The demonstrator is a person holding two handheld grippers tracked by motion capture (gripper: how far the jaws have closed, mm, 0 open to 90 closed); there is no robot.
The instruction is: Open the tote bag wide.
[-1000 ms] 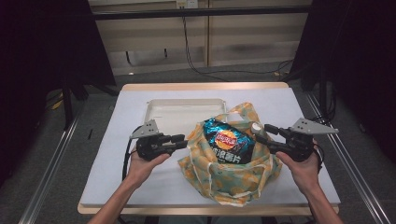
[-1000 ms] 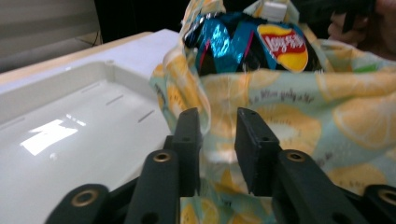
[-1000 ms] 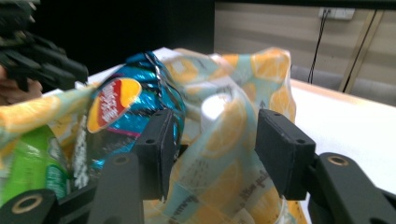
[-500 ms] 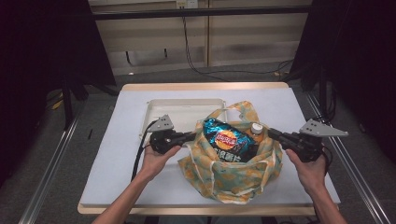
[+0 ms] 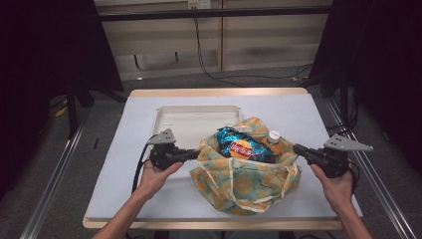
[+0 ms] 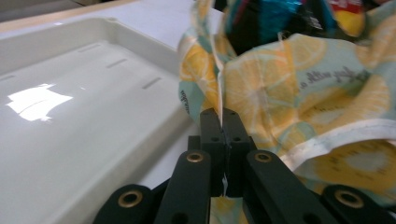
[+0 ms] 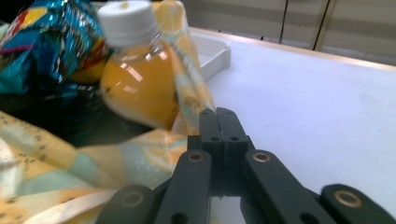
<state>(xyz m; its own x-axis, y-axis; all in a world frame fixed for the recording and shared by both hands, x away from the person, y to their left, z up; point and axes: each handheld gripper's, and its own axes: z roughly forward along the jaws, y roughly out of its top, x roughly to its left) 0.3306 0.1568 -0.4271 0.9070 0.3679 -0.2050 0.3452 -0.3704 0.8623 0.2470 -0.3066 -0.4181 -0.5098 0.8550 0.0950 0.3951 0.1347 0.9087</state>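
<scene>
High view puts the lemon-print bag (image 5: 244, 174) at centre frame on the desk, between my left gripper (image 5: 191, 155) and right gripper (image 5: 300, 148), each with jaws clamped on an opposite rim edge, its mouth stretched left-to-right around the chip packet (image 5: 239, 146) and juice bottle (image 5: 272, 140).

I see a cloth bag (image 5: 244, 181) printed with yellow-orange lemon slices on pale teal, trimmed in cream. Inside it, a shiny blue crisp packet (image 5: 239, 145) carries a red and yellow logo, and a bottle (image 7: 135, 79) of orange liquid wears a white cap. The tray (image 5: 191, 119) is cream, the worktop (image 5: 308, 114) white, my tongs (image 6: 223, 122) black.
</scene>
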